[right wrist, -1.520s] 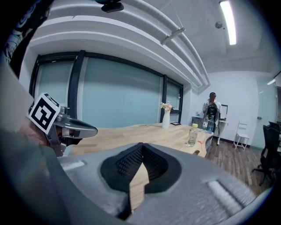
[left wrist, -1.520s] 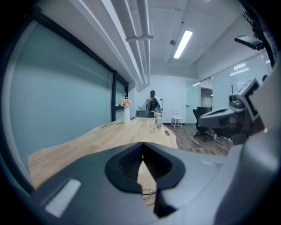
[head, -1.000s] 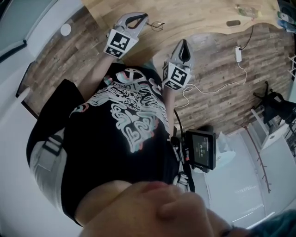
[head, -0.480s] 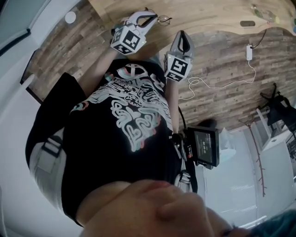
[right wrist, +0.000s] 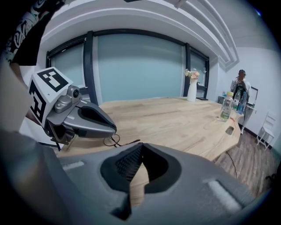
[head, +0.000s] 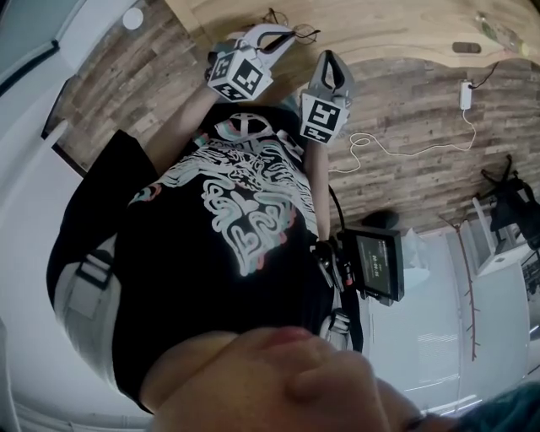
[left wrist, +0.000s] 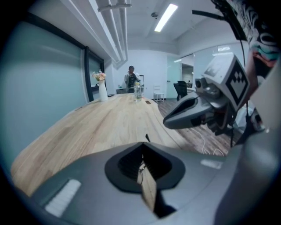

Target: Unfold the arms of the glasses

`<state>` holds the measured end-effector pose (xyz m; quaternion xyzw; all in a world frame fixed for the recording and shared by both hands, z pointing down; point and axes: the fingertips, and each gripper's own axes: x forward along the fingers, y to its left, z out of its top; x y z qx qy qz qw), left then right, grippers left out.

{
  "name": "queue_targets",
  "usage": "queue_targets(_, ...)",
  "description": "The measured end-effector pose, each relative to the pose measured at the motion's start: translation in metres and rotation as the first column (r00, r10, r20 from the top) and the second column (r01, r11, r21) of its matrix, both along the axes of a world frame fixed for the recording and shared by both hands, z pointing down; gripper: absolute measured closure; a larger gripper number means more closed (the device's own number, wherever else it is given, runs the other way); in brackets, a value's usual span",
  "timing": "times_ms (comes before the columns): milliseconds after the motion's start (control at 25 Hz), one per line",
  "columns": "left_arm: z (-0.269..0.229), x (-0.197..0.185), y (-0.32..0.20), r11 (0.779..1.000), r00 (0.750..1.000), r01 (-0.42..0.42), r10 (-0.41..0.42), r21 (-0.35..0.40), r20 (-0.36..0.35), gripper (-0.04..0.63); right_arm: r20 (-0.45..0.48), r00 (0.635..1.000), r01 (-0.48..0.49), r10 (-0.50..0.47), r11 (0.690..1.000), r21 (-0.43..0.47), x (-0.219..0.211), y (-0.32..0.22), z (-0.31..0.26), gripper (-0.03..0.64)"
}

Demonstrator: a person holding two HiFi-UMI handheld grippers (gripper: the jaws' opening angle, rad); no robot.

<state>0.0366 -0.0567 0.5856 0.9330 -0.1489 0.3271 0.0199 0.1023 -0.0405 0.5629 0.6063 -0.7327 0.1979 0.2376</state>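
Note:
The glasses (head: pixel 297 34), thin and dark-framed, lie folded on the wooden table (head: pixel 380 25) near its front edge. In the right gripper view the glasses (right wrist: pixel 115 140) rest just below the left gripper's tip. My left gripper (head: pixel 274 38) hangs right beside them, jaws shut with nothing between them. Through its own jaws (left wrist: pixel 142 143) only a sliver of frame shows. My right gripper (head: pixel 331 61) hovers at the table's edge to the right of the glasses, jaws shut and empty (right wrist: pixel 141 145).
A vase of flowers (right wrist: pixel 192 88), a water bottle (right wrist: pixel 226 107) and a small dark object (head: pixel 466 47) stand further along the table. A person (left wrist: pixel 131 79) is at its far end. A white cable (head: pixel 396 143) lies on the floor.
Both grippers have come down and forward toward the table. The left one now sits over the table edge next to the glasses. Jaws stayed shut.

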Motion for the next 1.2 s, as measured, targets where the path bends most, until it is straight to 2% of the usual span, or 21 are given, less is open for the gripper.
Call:
queue_targets(360, 0.004, -0.002, 0.017, 0.995, 0.994, -0.094, 0.091, 0.042, 0.066, 0.604, 0.007, 0.999, 0.052, -0.052, 0.998, -0.047, -0.018, 0.002, 0.009, 0.617)
queue_targets(480, 0.008, -0.004, 0.025, 0.991, 0.988, -0.13, 0.126, 0.035, 0.093, 0.589, 0.01, 0.998, 0.063, -0.063, 0.996, -0.058, -0.022, 0.004, 0.01, 0.617)
queue_targets(840, 0.017, -0.002, 0.034, 0.984, 0.975, -0.174, 0.167, 0.032, 0.148, 0.544, -0.001, 0.994, 0.105, -0.106, 0.992, -0.07, -0.031, 0.006, 0.014, 0.617)
queue_targets(1200, 0.022, 0.007, 0.033, 0.967, 0.948, -0.238, 0.213, 0.085, 0.237, 0.537, 0.006, 0.992, 0.125, -0.125, 0.988, -0.087, -0.036, 0.01, 0.021, 0.617)
